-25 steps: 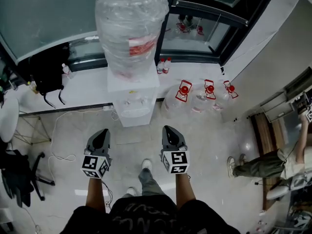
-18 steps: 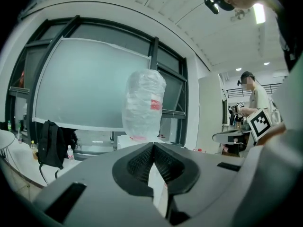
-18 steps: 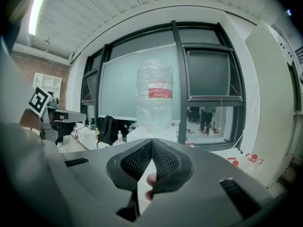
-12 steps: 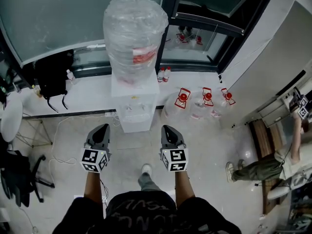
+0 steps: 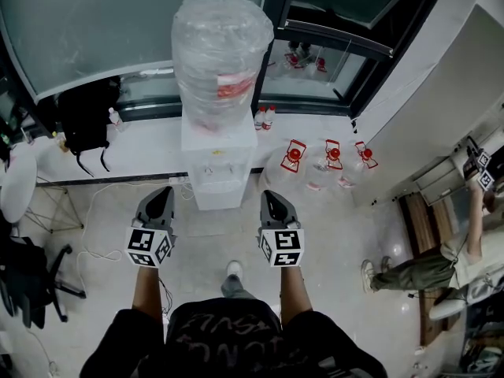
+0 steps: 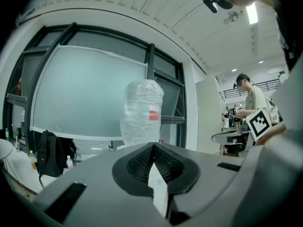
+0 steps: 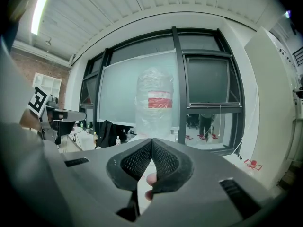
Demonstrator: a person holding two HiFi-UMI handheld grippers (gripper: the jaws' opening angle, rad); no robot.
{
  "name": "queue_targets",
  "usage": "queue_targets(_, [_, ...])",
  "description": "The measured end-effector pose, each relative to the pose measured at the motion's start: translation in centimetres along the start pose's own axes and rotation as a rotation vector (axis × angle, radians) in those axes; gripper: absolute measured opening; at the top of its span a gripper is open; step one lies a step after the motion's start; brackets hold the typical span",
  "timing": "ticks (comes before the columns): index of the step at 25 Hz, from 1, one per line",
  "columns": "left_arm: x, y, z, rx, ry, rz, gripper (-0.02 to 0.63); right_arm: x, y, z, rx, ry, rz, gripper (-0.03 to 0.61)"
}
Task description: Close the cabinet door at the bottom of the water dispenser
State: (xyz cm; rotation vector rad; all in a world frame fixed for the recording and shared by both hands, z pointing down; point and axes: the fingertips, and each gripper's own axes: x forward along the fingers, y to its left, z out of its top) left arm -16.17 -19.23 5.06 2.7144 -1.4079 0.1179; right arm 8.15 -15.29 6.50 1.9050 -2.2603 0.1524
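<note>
White plastic water dispenser (image 5: pixel 218 144) by the window, wrapped bottle (image 5: pixel 222 53) on top. Bottom cabinet door (image 5: pixel 215 198): no leaf juts out, probably closed. Left tool (image 5: pixel 163 191) and right tool (image 5: pixel 270 195): jaws together, empty, well clear. Next: check the door is flush.

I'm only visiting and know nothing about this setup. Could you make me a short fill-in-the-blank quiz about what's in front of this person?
The label on the big bottle atop the water dispenser is ____.
To the dispenser's right in the head view stand ____ spare jugs with red caps.
The jaws of the left gripper and right gripper are both ____, with nothing between them.
Missing words: red; three; shut.
</note>
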Motion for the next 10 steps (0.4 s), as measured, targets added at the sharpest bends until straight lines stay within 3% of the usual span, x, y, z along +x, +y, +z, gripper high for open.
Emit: queue_targets(10, [0.2,0.3,1.2,0.008,-0.016,0.026,0.015,0.9,-0.6,1.6,-0.01,-0.032,0.009,0.012])
